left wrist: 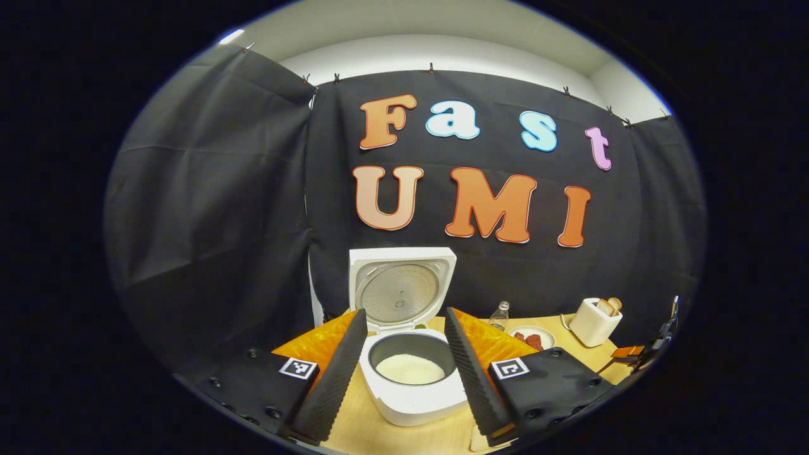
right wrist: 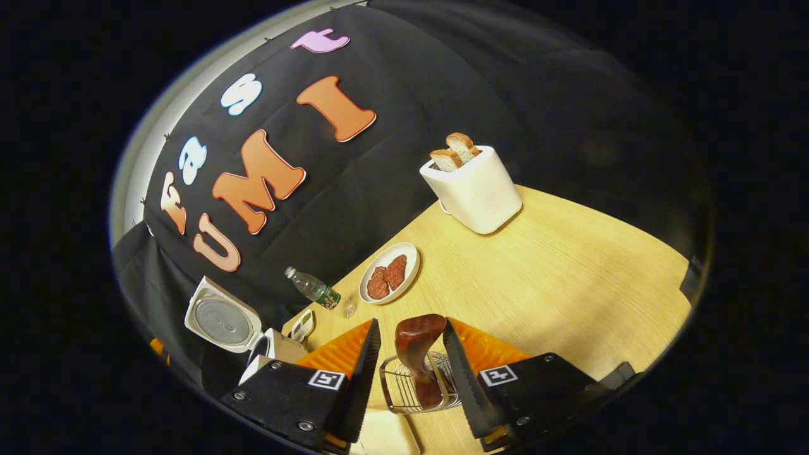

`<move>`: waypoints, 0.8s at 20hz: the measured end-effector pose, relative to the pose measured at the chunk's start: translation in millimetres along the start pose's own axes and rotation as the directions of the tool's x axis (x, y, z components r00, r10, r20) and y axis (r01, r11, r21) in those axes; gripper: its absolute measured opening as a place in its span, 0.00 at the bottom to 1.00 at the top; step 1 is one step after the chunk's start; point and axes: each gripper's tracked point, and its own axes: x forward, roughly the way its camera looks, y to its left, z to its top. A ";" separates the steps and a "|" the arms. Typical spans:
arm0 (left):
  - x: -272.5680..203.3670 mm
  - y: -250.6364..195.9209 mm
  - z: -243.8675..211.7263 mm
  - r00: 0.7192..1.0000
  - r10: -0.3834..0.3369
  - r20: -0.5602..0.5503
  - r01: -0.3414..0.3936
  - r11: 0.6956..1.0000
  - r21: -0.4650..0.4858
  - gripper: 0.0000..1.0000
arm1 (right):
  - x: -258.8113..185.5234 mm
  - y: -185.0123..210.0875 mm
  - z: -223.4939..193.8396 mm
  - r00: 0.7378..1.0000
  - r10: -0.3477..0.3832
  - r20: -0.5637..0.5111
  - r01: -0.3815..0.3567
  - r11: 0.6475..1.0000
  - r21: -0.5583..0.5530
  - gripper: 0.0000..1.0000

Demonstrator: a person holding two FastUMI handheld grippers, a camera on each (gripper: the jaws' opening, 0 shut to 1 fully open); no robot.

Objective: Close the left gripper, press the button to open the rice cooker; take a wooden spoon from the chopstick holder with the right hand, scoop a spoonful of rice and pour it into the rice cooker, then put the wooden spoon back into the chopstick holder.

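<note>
In the left gripper view the white rice cooker (left wrist: 411, 392) stands with its lid (left wrist: 399, 287) raised, and white rice (left wrist: 411, 370) lies in the dark inner pot. My left gripper (left wrist: 405, 314) is open just in front of it, with a finger on each side of the pot in the picture and nothing held. The right gripper view has the brown wooden spoon (right wrist: 418, 338) standing bowl-up in the wire chopstick holder (right wrist: 411, 392). My right gripper (right wrist: 411, 323) is open around the spoon's bowl, close to it but not pressing on it. The open cooker (right wrist: 222, 321) sits far left.
On the wooden table (right wrist: 569, 278) are a white toaster (right wrist: 477, 186) with bread slices, a plate (right wrist: 404, 253) of reddish pieces and a small bottle (right wrist: 313, 289) by the black wall. A pale object (right wrist: 385, 436) lies just under the holder.
</note>
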 end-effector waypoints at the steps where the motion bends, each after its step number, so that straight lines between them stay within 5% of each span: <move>1: -0.8 1.7 -0.6 1.000 0.008 0.002 -0.008 1.000 0.000 0.85 | 2.0 -0.8 -3.2 1.000 0.001 -0.011 -0.001 1.000 0.006 0.55; 3: -0.2 1.7 -4.1 1.000 0.000 -0.009 0.000 1.000 -0.014 1.00 | 2.0 -0.9 -4.5 1.000 0.002 -0.022 -0.001 1.000 0.026 0.42; 5: 0.5 5.9 -7.6 1.000 0.003 -0.022 -0.004 1.000 -0.023 1.00 | 2.0 -0.5 -4.3 1.000 -0.001 -0.020 0.002 0.999 0.053 0.28; 9: 1.4 6.3 -9.5 1.000 -0.003 -0.027 0.002 0.999 -0.044 1.00 | -5.3 9.7 -2.3 1.000 -0.010 0.026 0.010 1.000 0.006 0.16; 16: 3.2 4.7 -6.0 1.000 -0.008 -0.023 0.007 1.000 -0.024 1.00 | -38.6 59.5 20.1 0.996 0.037 0.083 -0.026 0.992 -0.123 0.11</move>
